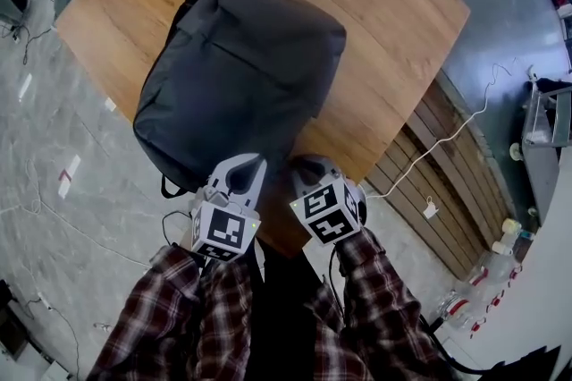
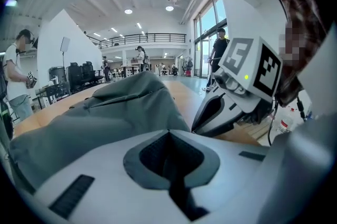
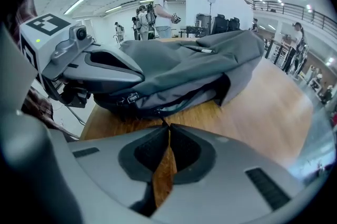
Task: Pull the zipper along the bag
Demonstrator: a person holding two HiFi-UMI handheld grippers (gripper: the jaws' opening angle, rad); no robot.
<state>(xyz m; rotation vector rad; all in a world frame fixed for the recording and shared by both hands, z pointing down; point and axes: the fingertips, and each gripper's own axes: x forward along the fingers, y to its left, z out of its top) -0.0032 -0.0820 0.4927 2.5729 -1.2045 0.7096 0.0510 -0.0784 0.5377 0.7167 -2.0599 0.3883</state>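
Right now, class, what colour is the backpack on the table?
Dark grey backpack; clearest in the head view.

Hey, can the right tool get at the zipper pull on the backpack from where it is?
Probably yes: the zipper pull cord leads straight to the closed tips of the right tool and looks pinched there. The left tool sits aside against the backpack, not blocking.

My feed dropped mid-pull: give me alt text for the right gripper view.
The right gripper has its jaws shut at the tips on a thin dark zipper pull of the grey backpack lying on the wooden table. The left gripper shows at upper left.
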